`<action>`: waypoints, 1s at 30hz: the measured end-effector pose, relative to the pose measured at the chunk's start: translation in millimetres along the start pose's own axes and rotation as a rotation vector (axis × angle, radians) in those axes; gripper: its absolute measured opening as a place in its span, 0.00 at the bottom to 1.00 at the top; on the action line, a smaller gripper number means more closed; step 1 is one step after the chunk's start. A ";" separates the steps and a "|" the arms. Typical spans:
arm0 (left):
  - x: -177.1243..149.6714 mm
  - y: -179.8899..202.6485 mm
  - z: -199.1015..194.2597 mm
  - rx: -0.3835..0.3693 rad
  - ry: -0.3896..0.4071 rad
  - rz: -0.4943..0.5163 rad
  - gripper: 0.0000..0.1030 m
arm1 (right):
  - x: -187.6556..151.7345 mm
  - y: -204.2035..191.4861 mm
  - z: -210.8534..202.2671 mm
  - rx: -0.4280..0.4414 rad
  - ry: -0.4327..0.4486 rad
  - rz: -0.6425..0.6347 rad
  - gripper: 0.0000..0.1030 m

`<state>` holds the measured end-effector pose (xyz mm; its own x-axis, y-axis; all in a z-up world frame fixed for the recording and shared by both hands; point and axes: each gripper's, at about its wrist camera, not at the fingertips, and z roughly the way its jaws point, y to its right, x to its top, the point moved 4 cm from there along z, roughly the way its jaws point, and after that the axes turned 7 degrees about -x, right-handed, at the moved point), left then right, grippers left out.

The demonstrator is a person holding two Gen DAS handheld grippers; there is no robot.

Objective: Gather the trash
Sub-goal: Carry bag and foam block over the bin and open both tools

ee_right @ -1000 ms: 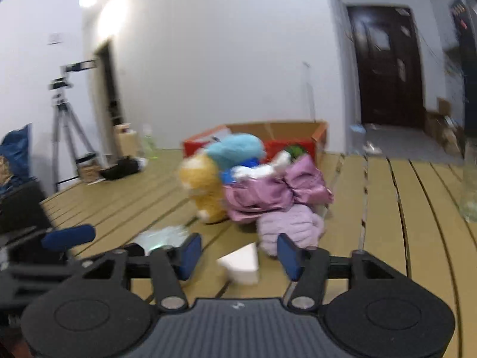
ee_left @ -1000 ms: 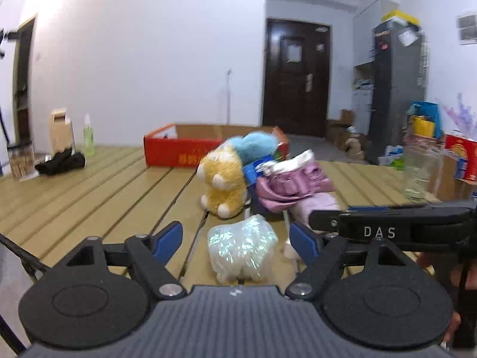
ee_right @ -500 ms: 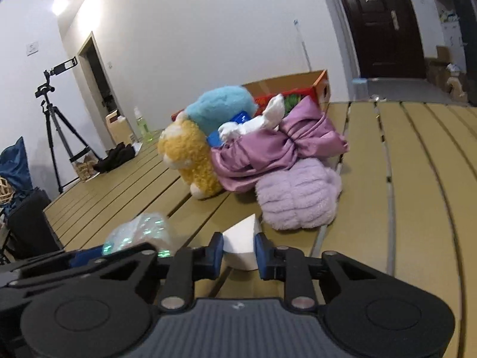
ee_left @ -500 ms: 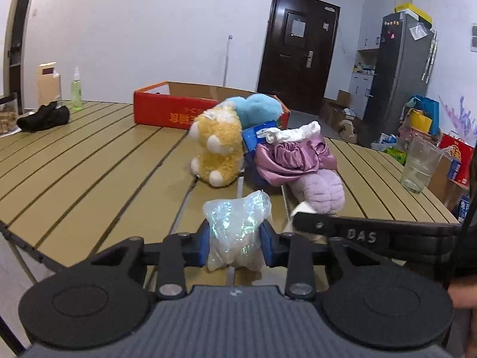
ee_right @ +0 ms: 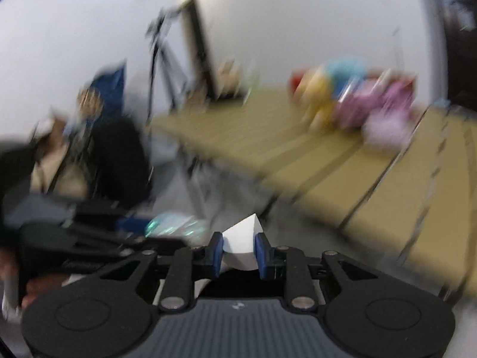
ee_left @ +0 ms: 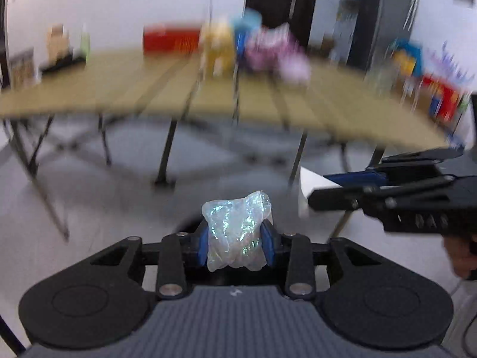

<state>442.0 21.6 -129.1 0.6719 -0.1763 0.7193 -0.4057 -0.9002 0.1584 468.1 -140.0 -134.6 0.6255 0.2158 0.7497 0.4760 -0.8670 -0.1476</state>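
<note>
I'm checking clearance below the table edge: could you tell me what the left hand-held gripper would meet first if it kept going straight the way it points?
Probably the pale floor in front of the table legs. The left hand-held gripper, shut on crinkled plastic, aims downward there; blur leaves depth uncertain.

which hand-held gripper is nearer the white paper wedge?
Right. The right hand-held gripper is clamped on the white paper wedge; the left hand-held gripper is alongside, gripping the crumpled plastic wrap.

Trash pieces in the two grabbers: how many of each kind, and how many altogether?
Shiny crumpled plastic wrapper, pinched in the left gripper: 1
White folded paper wedge, pinched in the right gripper: 1
Total: 2 pieces of trash, both held off the wooden table.
</note>
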 end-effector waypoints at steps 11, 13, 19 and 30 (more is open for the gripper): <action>-8.4 -26.2 84.9 0.050 -0.242 -0.174 0.36 | -28.3 20.5 92.2 -0.099 -0.297 0.098 0.25; -5.7 -31.7 102.5 0.047 -0.275 -0.190 0.36 | -26.9 27.1 107.5 -0.126 -0.311 0.105 0.26; 7.2 -57.2 141.2 0.089 -0.284 -0.251 0.54 | -21.5 51.2 124.9 -0.195 -0.297 0.148 0.34; 4.8 -61.4 145.5 0.077 -0.301 -0.243 0.73 | -21.7 57.5 121.3 -0.185 -0.290 0.129 0.48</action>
<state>560.2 18.1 -233.8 0.8990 -0.0534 0.4348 -0.1728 -0.9552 0.2401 556.9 -140.1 -237.5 0.8350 0.1945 0.5147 0.2781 -0.9563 -0.0899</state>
